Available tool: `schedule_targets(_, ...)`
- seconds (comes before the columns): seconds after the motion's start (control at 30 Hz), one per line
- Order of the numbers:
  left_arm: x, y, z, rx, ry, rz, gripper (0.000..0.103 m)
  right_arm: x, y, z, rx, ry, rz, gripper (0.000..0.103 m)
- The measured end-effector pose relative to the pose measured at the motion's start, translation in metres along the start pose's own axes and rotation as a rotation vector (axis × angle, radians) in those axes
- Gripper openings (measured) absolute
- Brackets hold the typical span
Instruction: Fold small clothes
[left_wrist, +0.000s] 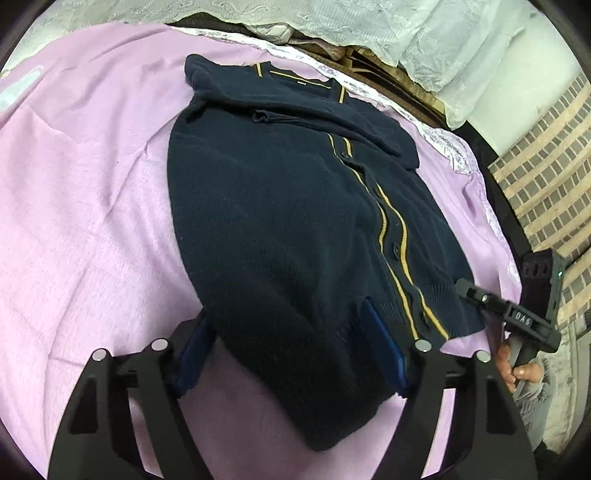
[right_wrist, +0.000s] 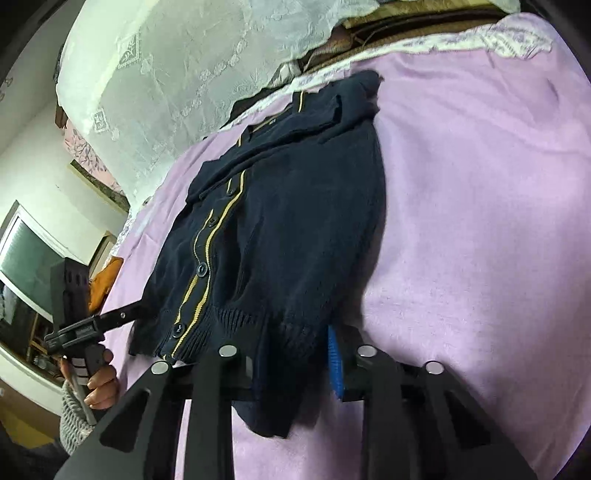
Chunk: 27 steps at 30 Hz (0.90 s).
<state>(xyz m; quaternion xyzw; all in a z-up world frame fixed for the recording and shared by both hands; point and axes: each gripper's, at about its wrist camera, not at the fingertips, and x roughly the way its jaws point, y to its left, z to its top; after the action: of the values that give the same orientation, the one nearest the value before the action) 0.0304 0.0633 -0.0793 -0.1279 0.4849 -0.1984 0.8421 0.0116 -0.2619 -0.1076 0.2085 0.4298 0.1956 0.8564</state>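
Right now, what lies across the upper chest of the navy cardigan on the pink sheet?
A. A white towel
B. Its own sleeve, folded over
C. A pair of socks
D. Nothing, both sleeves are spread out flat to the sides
B: the sleeve is folded across the navy cardigan just below the collar, over the button placket.

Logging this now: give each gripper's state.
Left gripper: fingers apart, cardigan hem between; grip cannot be told.
Right gripper: same, narrower gap; cannot be told.

One navy cardigan (left_wrist: 280, 221), one lilac sheet (left_wrist: 92, 221), two claws: left (left_wrist: 291, 354), right (right_wrist: 295, 365).
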Motion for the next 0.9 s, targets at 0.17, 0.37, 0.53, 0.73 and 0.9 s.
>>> schedule_targets(0.17,0.007,-0.002,0.009,-0.011,-0.004,0.014,0.075,0.003,-0.001,0.001,0.013,-0.004,0.007,0.024)
schedule_targets(0.37,-0.009,0.004,0.001,-0.062,-0.024,-0.098,0.020,-0.002,0.007,-0.003,-0.024,-0.033,-0.018,0.017)
schedule_targets(0.53,0.011,0.021,0.003,-0.138,0.045,-0.156,0.022,0.001,-0.001,-0.001,0.013,-0.012,0.006,0.019)
schedule_targets(0.73,0.010,0.017,0.002,-0.133,0.038,-0.163,0.024,0.004,-0.001,-0.001,0.019,-0.008,0.005,0.020)
schedule_targets(0.9,0.000,0.012,0.002,-0.099,-0.013,-0.123,0.011,-0.004,0.008,-0.003,-0.026,-0.058,-0.014,0.014)
